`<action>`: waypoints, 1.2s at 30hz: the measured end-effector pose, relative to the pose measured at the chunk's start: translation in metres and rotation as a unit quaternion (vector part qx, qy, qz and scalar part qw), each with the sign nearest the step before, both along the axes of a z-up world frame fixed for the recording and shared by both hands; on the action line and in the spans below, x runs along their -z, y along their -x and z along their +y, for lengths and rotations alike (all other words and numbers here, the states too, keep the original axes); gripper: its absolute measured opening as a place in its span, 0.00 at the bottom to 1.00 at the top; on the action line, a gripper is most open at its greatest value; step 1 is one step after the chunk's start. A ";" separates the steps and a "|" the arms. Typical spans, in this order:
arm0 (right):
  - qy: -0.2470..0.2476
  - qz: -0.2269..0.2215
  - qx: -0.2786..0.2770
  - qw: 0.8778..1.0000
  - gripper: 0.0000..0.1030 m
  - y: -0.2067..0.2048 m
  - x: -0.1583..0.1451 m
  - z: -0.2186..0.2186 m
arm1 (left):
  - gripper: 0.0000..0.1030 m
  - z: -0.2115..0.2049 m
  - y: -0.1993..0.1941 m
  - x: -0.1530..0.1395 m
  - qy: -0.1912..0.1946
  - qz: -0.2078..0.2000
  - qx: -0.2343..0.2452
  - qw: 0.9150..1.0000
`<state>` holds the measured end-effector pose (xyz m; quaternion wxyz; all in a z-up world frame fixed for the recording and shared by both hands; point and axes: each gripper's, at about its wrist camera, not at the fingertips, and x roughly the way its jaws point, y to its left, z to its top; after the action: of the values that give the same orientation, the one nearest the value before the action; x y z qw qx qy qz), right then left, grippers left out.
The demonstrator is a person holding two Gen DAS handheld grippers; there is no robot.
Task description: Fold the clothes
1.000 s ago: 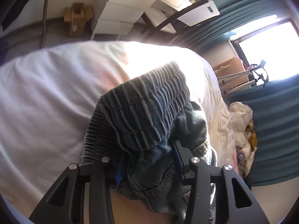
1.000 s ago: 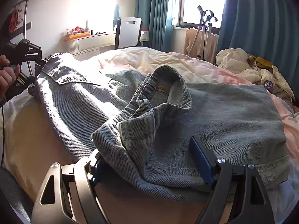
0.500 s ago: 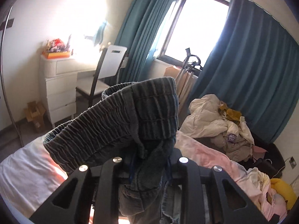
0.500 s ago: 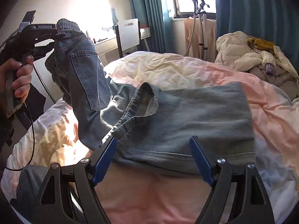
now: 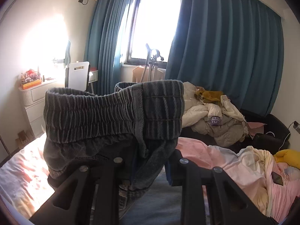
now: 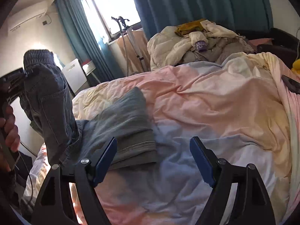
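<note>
My left gripper [image 5: 150,166] is shut on the elastic waistband of blue denim jeans [image 5: 116,112] and holds it up above the bed, so the waistband fills the middle of the left wrist view. In the right wrist view the jeans [image 6: 123,120] hang from that left gripper [image 6: 25,73] at the far left, and their folded legs lie on the pastel duvet [image 6: 215,101]. My right gripper [image 6: 152,161] is open and empty, just above the duvet, its left pad near the hem of the jeans.
A heap of cream and yellow clothes [image 5: 215,116] lies at the far side of the bed. A white chair [image 5: 77,76], a white dresser [image 5: 35,103] and a garment steamer stand [image 5: 151,63] are by the window. A phone [image 6: 291,84] lies on the duvet at right.
My left gripper has lifted the waistband from the bed high into the air. My right gripper has let go of the jeans, opened and drawn back to the right.
</note>
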<state>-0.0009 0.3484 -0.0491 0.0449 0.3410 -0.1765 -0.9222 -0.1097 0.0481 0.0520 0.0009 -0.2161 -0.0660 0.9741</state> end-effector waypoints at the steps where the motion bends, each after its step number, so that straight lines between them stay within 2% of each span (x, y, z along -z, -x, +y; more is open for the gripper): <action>1: 0.010 0.001 0.016 1.000 0.78 0.000 -0.001 0.014 | 0.23 0.016 0.001 0.010 0.001 -0.004 0.004 1.000; 4: 0.049 0.001 0.050 0.998 0.78 -0.004 0.000 0.053 | 0.23 0.064 0.000 0.049 0.024 -0.012 0.023 0.999; 7: 0.080 0.006 0.081 0.993 0.78 -0.010 0.001 0.087 | 0.23 0.107 0.000 0.097 0.072 -0.028 0.049 0.996; 10: 0.098 0.009 0.091 0.991 0.78 -0.014 0.005 0.108 | 0.23 0.138 0.002 0.141 0.121 -0.054 0.069 0.989; 12: 0.100 0.007 0.088 0.991 0.78 -0.013 0.012 0.115 | 0.23 0.152 -0.002 0.159 0.154 -0.057 0.075 0.983; 14: 0.102 0.001 0.076 0.992 0.78 -0.010 0.019 0.116 | 0.23 0.156 -0.006 0.164 0.183 -0.055 0.081 0.978; 18: 0.108 0.005 0.045 0.993 0.78 -0.003 0.025 0.110 | 0.25 0.154 -0.012 0.158 0.204 -0.078 0.106 0.970; 20: 0.104 0.014 0.035 0.994 0.78 -0.002 0.023 0.106 | 0.28 0.149 -0.015 0.151 0.213 -0.091 0.123 0.965; 22: 0.101 0.024 0.029 0.994 0.78 -0.004 0.020 0.104 | 0.32 0.144 -0.024 0.144 0.201 -0.102 0.143 0.964; 25: 0.108 0.037 0.019 0.993 0.78 -0.007 0.015 0.101 | 0.47 0.140 -0.050 0.131 0.181 -0.095 0.183 0.962; 28: 0.122 0.048 0.004 0.991 0.78 -0.009 0.012 0.096 | 0.47 0.131 -0.078 0.114 0.168 -0.080 0.212 0.959; 31: 0.110 0.056 -0.017 0.992 0.78 -0.009 0.006 0.082 | 0.47 0.114 -0.089 0.099 0.176 -0.076 0.207 0.959; 36: 0.089 0.075 -0.056 0.992 0.78 0.006 0.000 0.047 | 0.47 0.061 -0.079 0.084 0.177 -0.096 0.146 0.969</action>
<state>-0.0068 0.3958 -0.0493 0.1392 0.2753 -0.2346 -0.9218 -0.0310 0.1087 -0.0317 0.0988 -0.3130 0.1399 0.9342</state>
